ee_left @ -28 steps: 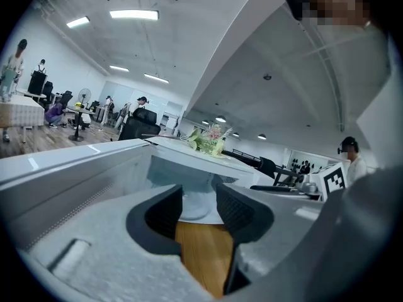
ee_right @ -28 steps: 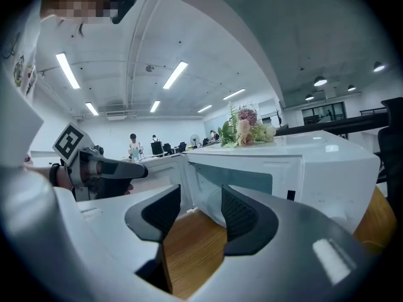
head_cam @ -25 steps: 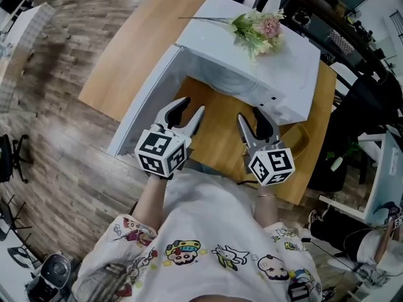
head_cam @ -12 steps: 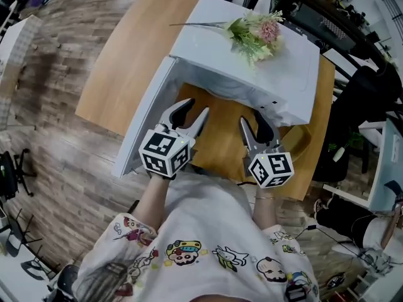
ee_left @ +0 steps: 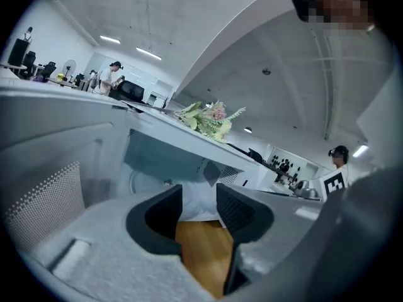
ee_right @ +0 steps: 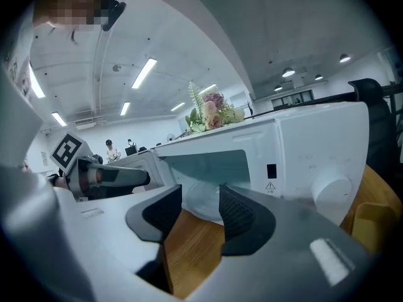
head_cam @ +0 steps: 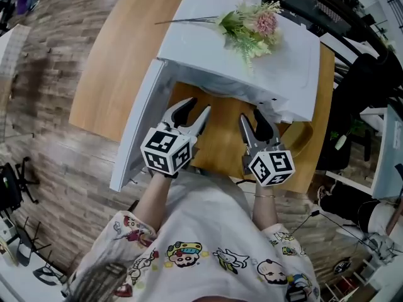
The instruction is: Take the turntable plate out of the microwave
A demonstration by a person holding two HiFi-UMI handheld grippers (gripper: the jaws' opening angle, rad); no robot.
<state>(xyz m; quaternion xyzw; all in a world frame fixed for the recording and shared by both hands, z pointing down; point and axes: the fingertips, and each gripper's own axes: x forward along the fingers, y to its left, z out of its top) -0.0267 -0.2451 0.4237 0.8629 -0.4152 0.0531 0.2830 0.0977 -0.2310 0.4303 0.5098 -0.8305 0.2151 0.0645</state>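
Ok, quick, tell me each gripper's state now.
Left gripper: open, nothing between its jaws.
Right gripper: open, jaws have just been closing slightly, nothing between them.

Left tongs gape empty; right tongs, empty, just narrowed slightly.
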